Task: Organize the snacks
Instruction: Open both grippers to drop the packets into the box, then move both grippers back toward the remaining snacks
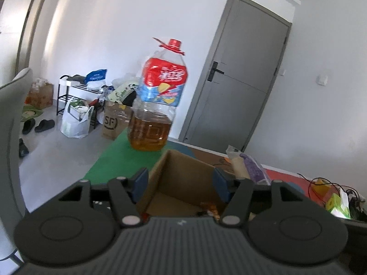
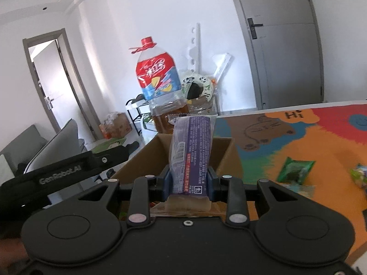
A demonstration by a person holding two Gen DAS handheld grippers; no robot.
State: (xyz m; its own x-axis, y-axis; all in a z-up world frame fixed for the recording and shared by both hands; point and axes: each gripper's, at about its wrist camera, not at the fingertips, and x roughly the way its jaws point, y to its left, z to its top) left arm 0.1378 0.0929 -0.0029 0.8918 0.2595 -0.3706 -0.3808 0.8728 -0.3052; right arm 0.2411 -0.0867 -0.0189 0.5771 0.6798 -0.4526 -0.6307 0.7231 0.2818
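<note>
Right hand-held gripper (image 2: 188, 181) grasps a purple snack packet (image 2: 191, 151) upright above the cardboard box (image 2: 226, 158), evidently for deposit. Left hand-held gripper (image 1: 181, 183), released and empty, hovers over the box, apparently standing by.

Open brown cardboard box (image 2: 220, 158) on colourful cartoon play mat (image 2: 298, 137), directly ahead of both grippers. Large clear plastic oil jug with red cap (image 1: 158, 96) behind box. Purple-printed clear snack packet (image 2: 191, 155) over box's near edge. Small green snack pouch (image 2: 294, 169) right of box on mat.
</note>
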